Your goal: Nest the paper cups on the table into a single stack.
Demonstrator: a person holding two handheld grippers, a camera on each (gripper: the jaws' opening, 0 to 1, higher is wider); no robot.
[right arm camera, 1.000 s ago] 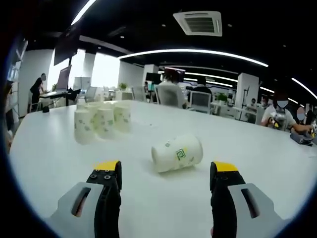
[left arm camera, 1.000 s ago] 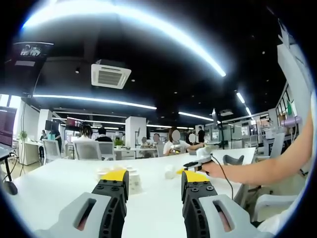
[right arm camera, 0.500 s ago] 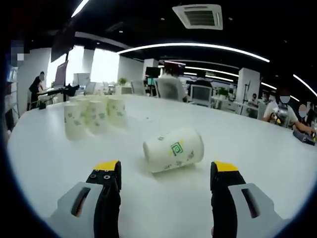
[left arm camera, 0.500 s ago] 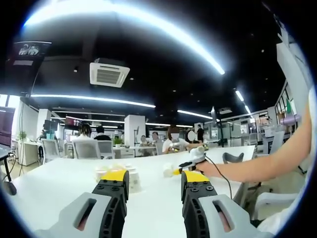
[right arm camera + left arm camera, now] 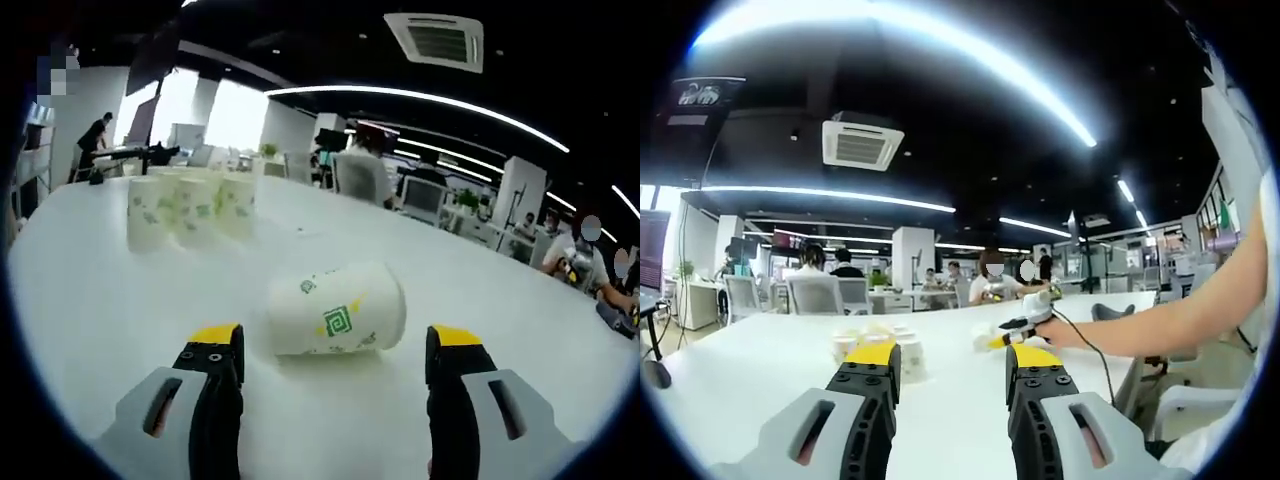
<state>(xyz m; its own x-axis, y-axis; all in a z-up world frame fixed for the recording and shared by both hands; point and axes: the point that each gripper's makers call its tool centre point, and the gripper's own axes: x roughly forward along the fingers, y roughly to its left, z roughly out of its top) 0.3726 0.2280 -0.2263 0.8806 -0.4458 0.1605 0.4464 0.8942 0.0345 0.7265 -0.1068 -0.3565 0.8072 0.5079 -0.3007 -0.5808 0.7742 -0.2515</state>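
Item: right gripper [image 5: 332, 345], lower centre of the right gripper view, jaws spread wide and holding nothing, yellow-tipped, one rising lower left and one lower right. Item: tipped paper cup [image 5: 336, 311], white with a green square logo, lying on its side at centre frame on the white table [image 5: 90, 300], just beyond the jaw tips and roughly between their lines; its wider mouth end appears to face frame right, the base frame left. Item: group of upright paper cups [image 5: 188, 207], upper left of that view, standing close together, well apart from the fallen one; exact count not readable. Item: left gripper [image 5: 949, 362], bottom centre of the left gripper view, jaws released with a clear gap and nothing in them, held low over the table with the cup cluster [image 5: 876, 347] partly behind its left jaw tip. The person's right arm [image 5: 1160, 325] reaches in from frame right. Handling note, as judgement: the step in hand looks like picking up the fallen cup. Straddle its mid-body squarely, close gently since thin paper walls crush and a side-lying cup rolls, then upright it before lowering it mouth-aligned into a standing cup.
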